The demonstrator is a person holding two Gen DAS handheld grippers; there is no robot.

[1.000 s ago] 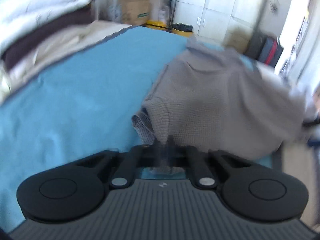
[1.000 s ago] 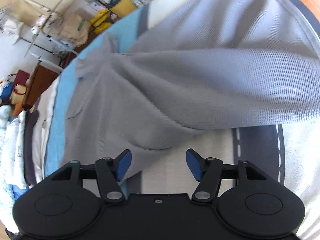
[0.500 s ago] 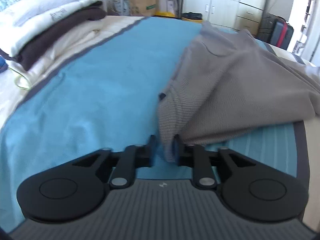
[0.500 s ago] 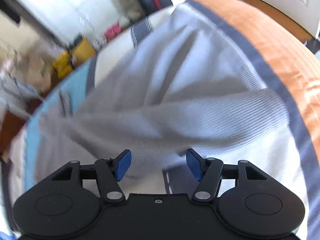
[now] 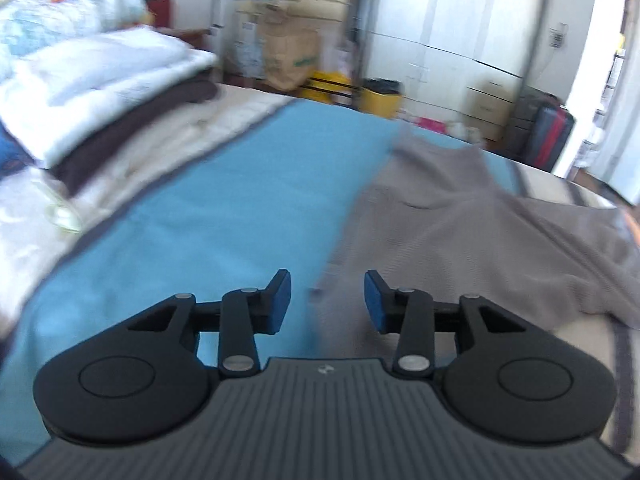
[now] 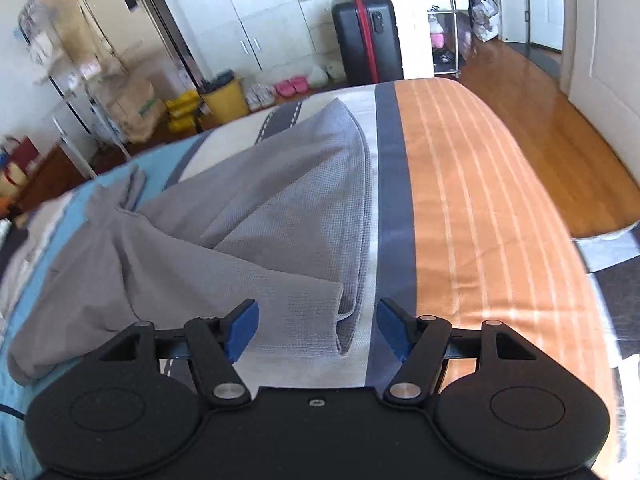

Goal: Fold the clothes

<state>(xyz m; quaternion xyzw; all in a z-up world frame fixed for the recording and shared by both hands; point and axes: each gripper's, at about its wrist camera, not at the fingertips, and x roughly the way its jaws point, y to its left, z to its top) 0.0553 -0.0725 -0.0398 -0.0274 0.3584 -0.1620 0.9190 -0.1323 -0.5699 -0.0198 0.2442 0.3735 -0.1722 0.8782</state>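
- Now the grey sweater [image 5: 460,240] lies loose on the bed [image 5: 224,216], filling the right half of my left view, its sleeve [image 6: 296,312] laid over the body.
- Half a second ago my left tool [image 5: 327,302] pinched its edge; now it gapes empty.
- My right tool [image 6: 316,330] is spread too, so I judge one fold just released.

1. Left gripper [image 5: 327,304] lets go: half a second ago it was pinched on the grey sweater [image 5: 460,240] hem, now its jaws stand wide with nothing between them.
2. Sweater is no longer lifted; it lies flat on the bed [image 5: 192,216].
3. Right gripper [image 6: 318,330] pulls back and higher; the folded sleeve [image 6: 288,304] now lies settled, and more of the room shows.
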